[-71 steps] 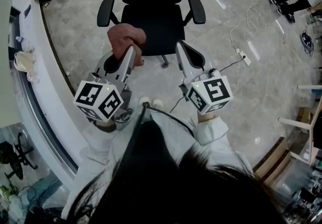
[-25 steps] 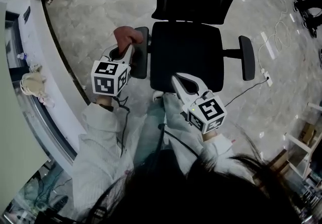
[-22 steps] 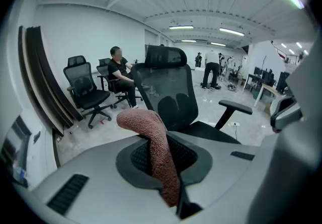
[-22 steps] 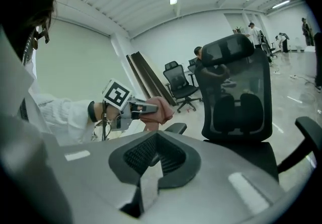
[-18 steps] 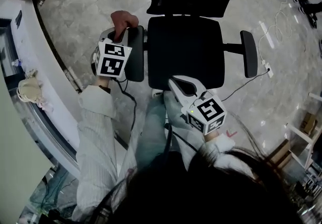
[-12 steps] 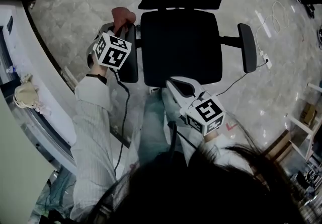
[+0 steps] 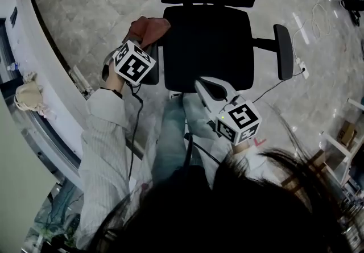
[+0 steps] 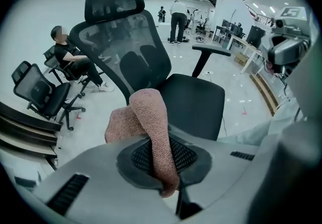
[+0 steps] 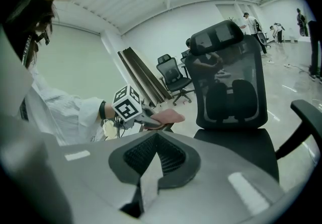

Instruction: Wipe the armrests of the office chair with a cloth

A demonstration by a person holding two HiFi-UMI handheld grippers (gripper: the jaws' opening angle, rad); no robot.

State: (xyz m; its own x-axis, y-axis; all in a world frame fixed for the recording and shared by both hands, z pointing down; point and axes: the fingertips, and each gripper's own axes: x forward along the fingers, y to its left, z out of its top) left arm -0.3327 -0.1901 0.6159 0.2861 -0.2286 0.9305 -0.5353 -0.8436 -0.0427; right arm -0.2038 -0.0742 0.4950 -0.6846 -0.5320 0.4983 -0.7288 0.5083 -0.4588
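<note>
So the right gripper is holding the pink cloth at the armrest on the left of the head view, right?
No: the left gripper holds the pink cloth at that armrest. The left gripper view shows the cloth clamped between its jaws.

The person has stepped up to the chair. At first both grippers were held out short of its front, with the cloth bunched upright in the air. The left gripper has since swung out to the armrest on the person's left, come down and rolled, so the cloth, a second ago a lump standing at that armrest's outer edge, now lies spread over its back end toward the seat. The right gripper has moved in to the chair's front edge and sunk a little.
</note>
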